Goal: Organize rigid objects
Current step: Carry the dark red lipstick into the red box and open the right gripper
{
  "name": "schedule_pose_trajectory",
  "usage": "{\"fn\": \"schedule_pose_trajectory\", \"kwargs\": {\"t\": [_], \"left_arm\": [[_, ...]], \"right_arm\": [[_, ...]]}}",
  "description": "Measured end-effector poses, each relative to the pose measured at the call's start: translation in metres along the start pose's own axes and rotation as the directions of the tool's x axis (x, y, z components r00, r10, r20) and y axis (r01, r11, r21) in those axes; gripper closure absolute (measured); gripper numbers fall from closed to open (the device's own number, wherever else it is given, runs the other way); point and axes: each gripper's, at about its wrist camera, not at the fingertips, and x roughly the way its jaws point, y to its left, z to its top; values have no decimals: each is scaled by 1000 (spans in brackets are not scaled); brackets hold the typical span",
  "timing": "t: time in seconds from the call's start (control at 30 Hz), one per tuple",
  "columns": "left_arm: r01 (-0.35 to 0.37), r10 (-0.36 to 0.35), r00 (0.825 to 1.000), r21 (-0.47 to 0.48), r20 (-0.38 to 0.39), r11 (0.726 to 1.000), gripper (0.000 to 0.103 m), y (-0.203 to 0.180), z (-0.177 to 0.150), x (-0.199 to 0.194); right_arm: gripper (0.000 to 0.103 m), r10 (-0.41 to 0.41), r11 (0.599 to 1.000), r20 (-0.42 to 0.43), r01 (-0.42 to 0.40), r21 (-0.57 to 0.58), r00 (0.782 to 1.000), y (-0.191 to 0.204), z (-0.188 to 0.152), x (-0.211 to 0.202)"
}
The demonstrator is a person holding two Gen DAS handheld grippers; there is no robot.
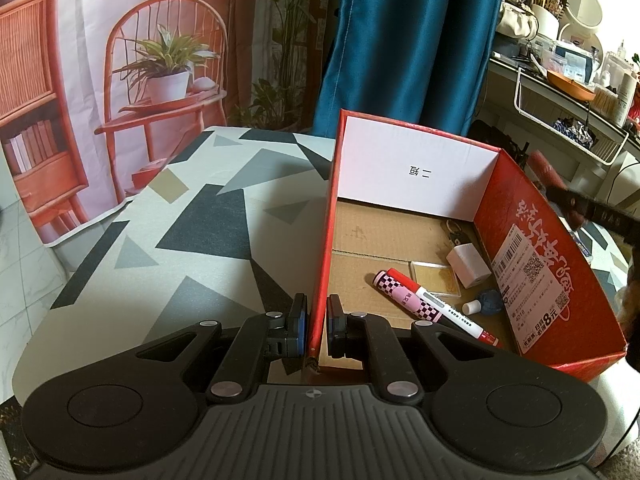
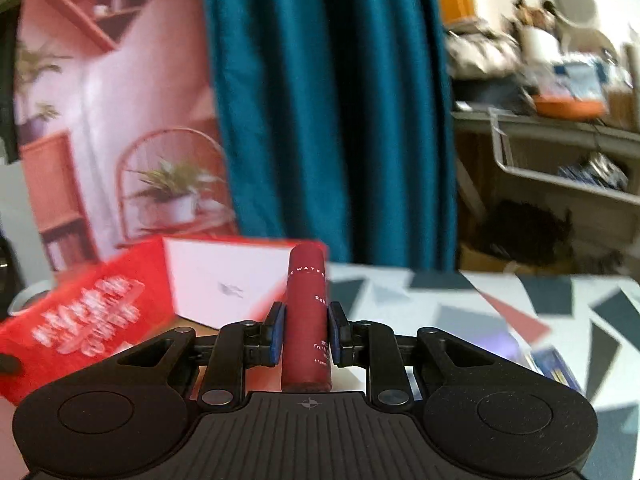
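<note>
Left tool (image 1: 318,326): pinched shut on the left wall of the red box (image 1: 532,248), steadying it on the desk (image 1: 180,216).
Right tool (image 2: 307,330): closed on a dark red tube (image 2: 308,320), gripped across its middle, lengthwise along the fingers and raised clear of the desk.
Tube's place: in the air just right of the box, toward the desk's right side.
Handling, tube: judged light, stiff and smooth; the round body could slip or roll, so a mid-body hold suits it.
Handling, box: thin cardboard that flexes; a hold at the wall edge seems enough.
Count in box: two markers, one checked pink (image 1: 408,296), one red and white (image 1: 444,308); one white cube (image 1: 468,266); one flat clear case (image 1: 436,278); one small blue bottle (image 1: 486,303).
Count of boxes: one.
Count of tubes: one.
</note>
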Motion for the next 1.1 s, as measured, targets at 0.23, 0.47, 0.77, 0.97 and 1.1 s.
{"fn": "schedule_pose_trajectory", "kwargs": {"t": [0.23, 0.47, 0.77, 0.97, 1.1], "left_arm": [[6, -6, 1000, -2, -2, 1000, 92, 2, 1, 1], [6, -6, 1000, -5, -3, 1000, 92, 2, 2, 1], [5, -5, 1000, -7, -4, 1000, 92, 3, 1, 2], [6, -6, 1000, -8, -4, 1000, 92, 3, 1, 2], [7, -7, 1000, -8, -3, 1000, 92, 4, 1, 2]], "right_arm": [[82, 142, 985, -57, -147, -94, 988, 32, 7, 1], [82, 190, 961, -124, -210, -177, 974, 58, -2, 6], [87, 204, 959, -146, -227, -167, 968, 58, 0, 1], [85, 205, 962, -138, -226, -155, 969, 56, -2, -2], [80, 197, 967, -117, -212, -139, 973, 51, -3, -6]]}}
